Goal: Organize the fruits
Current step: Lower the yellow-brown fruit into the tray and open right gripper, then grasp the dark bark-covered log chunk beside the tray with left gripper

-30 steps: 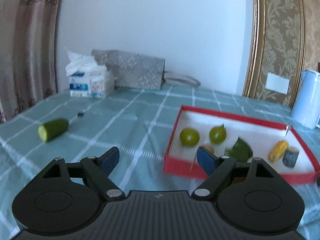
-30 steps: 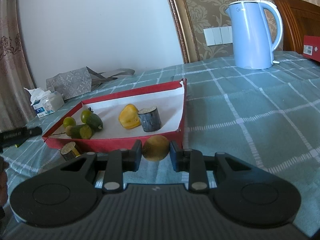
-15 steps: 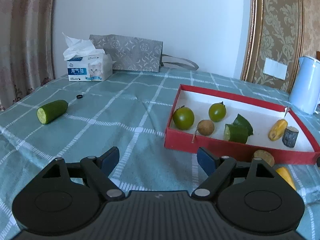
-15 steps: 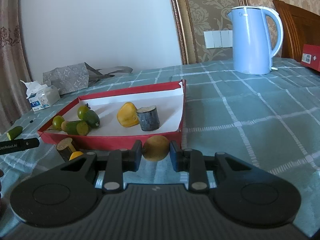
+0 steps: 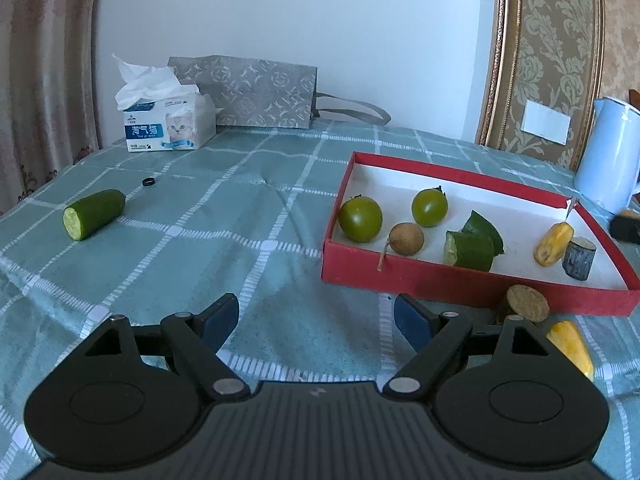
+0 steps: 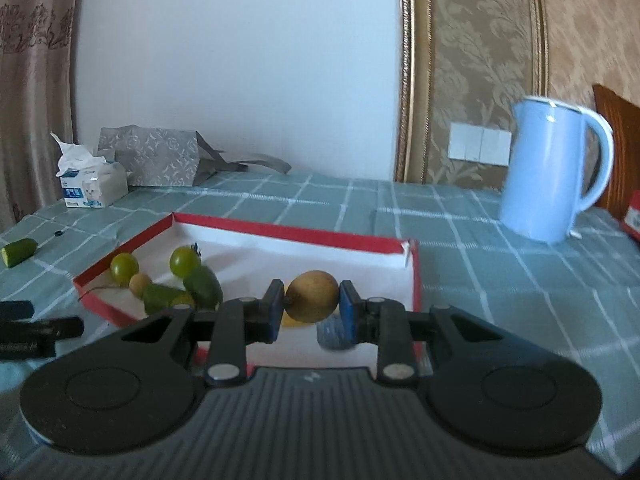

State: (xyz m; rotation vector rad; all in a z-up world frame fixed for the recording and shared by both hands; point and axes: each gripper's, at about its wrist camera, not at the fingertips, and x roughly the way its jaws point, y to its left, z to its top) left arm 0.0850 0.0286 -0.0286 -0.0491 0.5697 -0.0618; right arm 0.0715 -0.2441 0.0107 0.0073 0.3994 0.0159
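Note:
My right gripper (image 6: 312, 304) is shut on a small round brown fruit (image 6: 313, 295), held above the near part of the red box (image 6: 288, 233). The red box (image 5: 472, 280) holds two green round fruits (image 5: 360, 219), a brown fruit (image 5: 406, 239), cucumber pieces (image 5: 469, 249), a yellow piece (image 5: 553, 243) and a grey stub (image 5: 579, 257). My left gripper (image 5: 316, 322) stands open over bare cloth in front of the box's left corner, nothing between its fingers. A cucumber half (image 5: 93, 213) lies far left on the cloth. A cork-like stub (image 5: 522, 304) and a yellow piece (image 5: 571, 346) lie outside the box's near wall.
A tissue box (image 5: 168, 122) and a grey paper bag (image 5: 256, 90) stand at the back by the wall. A light blue kettle (image 6: 554, 168) stands right of the box. A small black ring (image 5: 149, 181) lies near the cucumber half. A red object (image 6: 632, 216) sits at the far right edge.
My right gripper has risen and swung left with the brown fruit, from the cloth before the box to above it. The left view has tipped so more of the box shows.

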